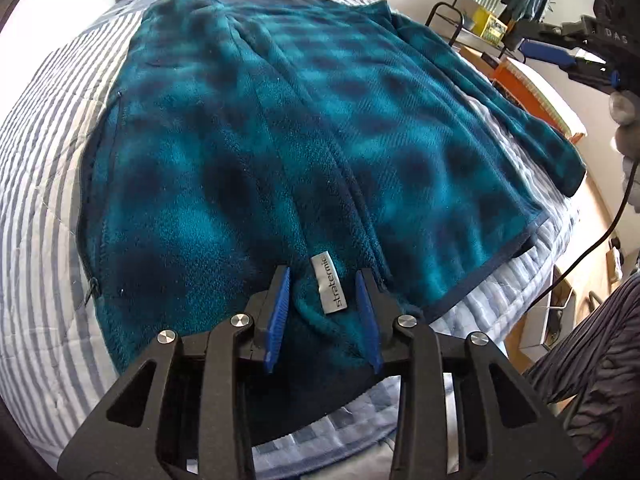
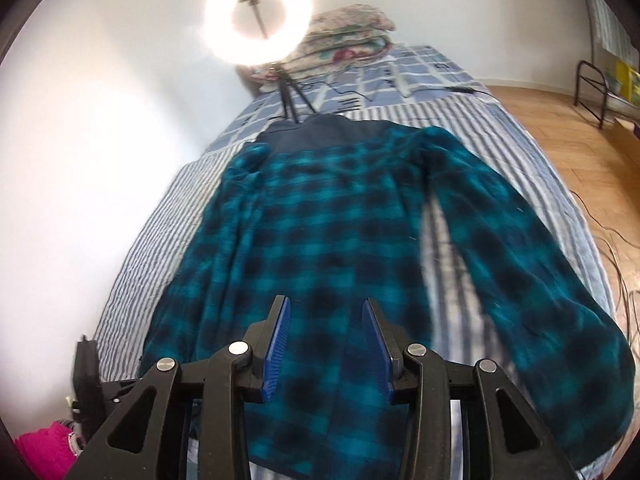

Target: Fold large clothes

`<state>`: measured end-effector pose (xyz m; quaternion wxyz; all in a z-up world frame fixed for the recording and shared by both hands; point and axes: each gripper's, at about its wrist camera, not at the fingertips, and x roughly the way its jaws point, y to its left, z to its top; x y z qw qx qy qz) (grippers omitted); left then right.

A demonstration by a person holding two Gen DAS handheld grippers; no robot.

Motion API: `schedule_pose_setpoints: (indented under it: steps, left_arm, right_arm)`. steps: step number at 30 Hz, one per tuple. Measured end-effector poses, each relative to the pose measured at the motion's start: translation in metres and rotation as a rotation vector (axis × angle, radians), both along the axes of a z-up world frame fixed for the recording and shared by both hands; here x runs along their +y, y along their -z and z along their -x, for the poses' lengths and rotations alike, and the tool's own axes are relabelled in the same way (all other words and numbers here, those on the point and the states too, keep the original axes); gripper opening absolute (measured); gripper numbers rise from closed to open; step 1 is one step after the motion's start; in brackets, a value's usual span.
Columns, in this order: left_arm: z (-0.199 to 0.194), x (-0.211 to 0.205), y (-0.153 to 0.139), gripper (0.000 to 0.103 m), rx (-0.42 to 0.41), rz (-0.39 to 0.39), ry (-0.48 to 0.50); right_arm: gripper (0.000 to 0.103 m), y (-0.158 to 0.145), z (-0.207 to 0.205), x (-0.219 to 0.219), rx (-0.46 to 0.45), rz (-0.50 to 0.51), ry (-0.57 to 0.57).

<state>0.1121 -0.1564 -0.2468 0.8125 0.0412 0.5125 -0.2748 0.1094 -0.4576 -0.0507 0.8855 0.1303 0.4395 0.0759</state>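
**Fleece jacket flat on the bed, both grippers free**

Your teal and navy checked fleece jacket [image 2: 320, 240] lies spread on the bed with the blue-striped quilt [image 2: 160, 240], collar toward the glowing ring light [image 2: 258, 16]. Your left gripper [image 1: 323, 280] is over the hem, fingers apart on both sides of the grey label [image 1: 329, 285], not pressing it. Your right gripper [image 2: 326, 312] is above the jacket, fingers apart, holding nothing.
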Motion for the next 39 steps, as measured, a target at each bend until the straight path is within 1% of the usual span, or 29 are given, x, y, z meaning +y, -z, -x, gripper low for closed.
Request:
schedule_pose_setpoints:
  steps: [2,4,8,10,12,13,15,18,21,24,29,34,35,36,37,39]
  left_arm:
    - [-0.002,0.002,-0.007,0.034,0.023,0.001,-0.006]
    - [0.0,0.008,-0.02,0.034,0.015,0.026,-0.028]
    - [0.013,0.017,-0.054,0.034,-0.047,0.071,-0.047]
    - [0.02,0.023,-0.073,0.034,-0.08,0.095,-0.057]
    - [0.022,0.027,-0.089,0.034,-0.101,0.122,-0.073]
    - [0.022,0.03,-0.097,0.034,-0.11,0.139,-0.081]
    - [0.022,0.035,-0.11,0.034,-0.122,0.167,-0.093]
    - [0.021,0.032,-0.121,0.034,-0.134,0.176,-0.107]
    - [0.02,0.025,-0.122,0.034,-0.134,0.166,-0.1]
    - [0.02,0.012,-0.121,0.034,-0.13,0.152,-0.082]
    - [0.022,-0.007,-0.117,0.034,-0.122,0.128,-0.045]
    - [0.02,-0.024,-0.114,0.034,-0.12,0.108,-0.014]
    - [0.019,-0.026,-0.114,0.034,-0.121,0.105,-0.01]
    - [0.019,-0.03,-0.114,0.034,-0.121,0.102,-0.006]
    - [0.018,-0.033,-0.114,0.034,-0.12,0.101,-0.001]
    - [0.018,-0.038,-0.115,0.034,-0.124,0.098,0.013]
  right_arm:
    - [0.045,0.002,0.008,-0.017,0.008,-0.003,0.024]
    - [0.053,0.001,0.017,-0.035,0.003,0.005,0.053]
    - [0.061,-0.007,0.035,-0.074,-0.016,0.01,0.131]
    - [0.071,-0.012,0.045,-0.097,-0.02,0.018,0.176]
    - [0.075,-0.016,0.055,-0.115,-0.025,0.04,0.209]
    - [0.075,-0.017,0.062,-0.127,-0.026,0.051,0.233]
    - [0.075,-0.016,0.07,-0.148,-0.022,0.043,0.268]
    - [0.075,-0.006,0.087,-0.188,-0.002,0.023,0.35]
    - [0.073,0.012,0.097,-0.223,0.034,-0.01,0.422]
    - [0.071,0.038,0.105,-0.253,0.07,-0.096,0.475]
    - [0.071,0.069,0.105,-0.277,0.084,-0.174,0.504]
    - [0.072,0.089,0.097,-0.285,0.085,-0.232,0.462]
    - [0.071,0.093,0.095,-0.285,0.094,-0.229,0.459]
    - [0.065,0.097,0.094,-0.286,0.107,-0.227,0.454]
    - [0.049,0.1,0.095,-0.287,0.12,-0.231,0.453]
    - [0.03,0.103,0.098,-0.29,0.139,-0.257,0.448]
